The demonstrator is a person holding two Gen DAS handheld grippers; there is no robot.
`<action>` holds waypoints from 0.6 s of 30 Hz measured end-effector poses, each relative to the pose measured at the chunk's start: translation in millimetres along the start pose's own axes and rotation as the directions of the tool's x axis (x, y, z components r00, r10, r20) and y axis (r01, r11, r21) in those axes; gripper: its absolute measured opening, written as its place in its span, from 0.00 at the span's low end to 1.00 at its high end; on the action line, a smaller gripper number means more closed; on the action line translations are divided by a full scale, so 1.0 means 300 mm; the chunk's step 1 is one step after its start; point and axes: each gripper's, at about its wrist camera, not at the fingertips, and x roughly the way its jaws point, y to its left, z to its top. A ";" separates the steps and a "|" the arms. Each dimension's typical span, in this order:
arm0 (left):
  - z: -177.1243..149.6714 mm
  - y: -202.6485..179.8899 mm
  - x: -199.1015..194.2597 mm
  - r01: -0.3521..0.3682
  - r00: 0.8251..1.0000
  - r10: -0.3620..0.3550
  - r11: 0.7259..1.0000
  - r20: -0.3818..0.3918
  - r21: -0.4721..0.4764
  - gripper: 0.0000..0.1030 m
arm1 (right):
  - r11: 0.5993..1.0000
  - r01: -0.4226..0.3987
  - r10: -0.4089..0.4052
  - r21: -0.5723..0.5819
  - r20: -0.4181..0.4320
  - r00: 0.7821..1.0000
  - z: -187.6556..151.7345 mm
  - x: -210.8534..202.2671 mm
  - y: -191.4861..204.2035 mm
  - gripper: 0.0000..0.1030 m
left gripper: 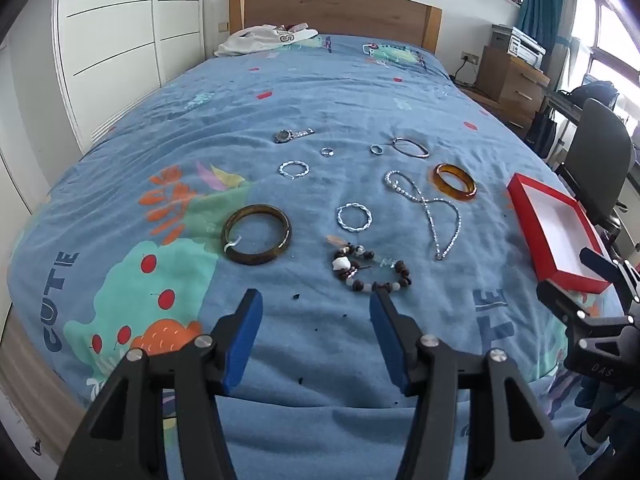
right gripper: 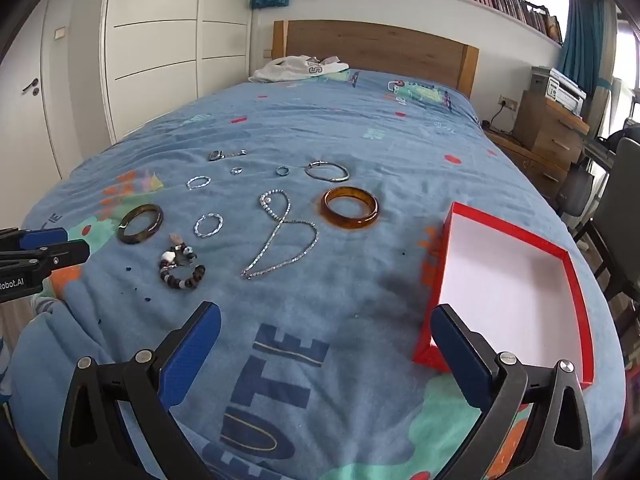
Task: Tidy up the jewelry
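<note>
Jewelry lies spread on a blue bedspread (left gripper: 320, 100). A dark brown bangle (left gripper: 256, 234), a beaded bracelet (left gripper: 370, 266), a silver chain necklace (left gripper: 432, 212), an amber bangle (left gripper: 456, 181), two twisted silver rings (left gripper: 354, 217), a thin silver hoop (left gripper: 410, 147), small rings and a watch (left gripper: 290, 135) lie there. An empty red box (right gripper: 516, 280) with a white inside sits at the right. My left gripper (left gripper: 316, 300) is open and empty, just short of the beaded bracelet. My right gripper (right gripper: 326, 316) is open and empty beside the box's near left corner.
A wooden headboard (right gripper: 376, 48) and white clothing (right gripper: 300, 67) are at the far end of the bed. White wardrobes (right gripper: 152, 60) stand left. A wooden dresser (right gripper: 548, 128) and a dark chair (left gripper: 600, 160) stand right of the bed.
</note>
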 end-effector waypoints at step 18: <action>-0.010 -0.038 -0.075 0.026 1.000 -0.026 0.999 0.003 -0.021 0.52 | 0.989 -0.018 0.023 0.147 -0.033 0.999 0.003 -0.107 0.052 0.99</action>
